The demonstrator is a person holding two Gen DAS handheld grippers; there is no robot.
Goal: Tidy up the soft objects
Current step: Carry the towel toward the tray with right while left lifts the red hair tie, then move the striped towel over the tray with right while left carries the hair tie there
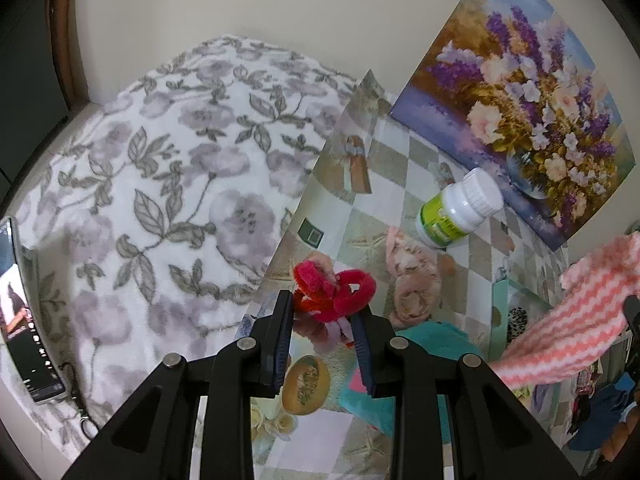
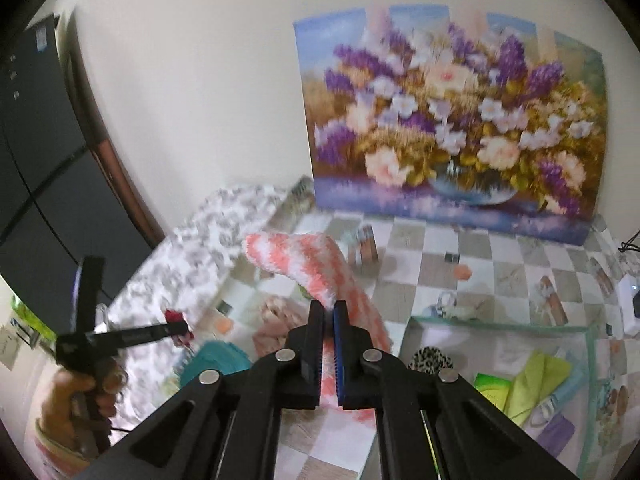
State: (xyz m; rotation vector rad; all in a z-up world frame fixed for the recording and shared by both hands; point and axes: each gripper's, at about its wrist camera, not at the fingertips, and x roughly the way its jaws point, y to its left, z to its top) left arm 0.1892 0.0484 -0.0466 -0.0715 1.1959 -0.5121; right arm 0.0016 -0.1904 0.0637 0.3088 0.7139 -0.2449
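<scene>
One striped sock (image 2: 320, 268) between right gripper (image 2: 328, 308) fingers

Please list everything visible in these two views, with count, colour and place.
scrunchies: a red-pink cluster, between left fingers
fuzzy cloth: one, coral-white striped, in right gripper
beige plush: one, on checked tablecloth
teal cloth: one, near table edge
pill bottle: one, white with green label, lying by painting
painting: one, purple flowers, against wall
floral blanket: one, grey-white, left of table
clear bin: one, right, holding assorted items
left gripper: black
right gripper: black
</scene>
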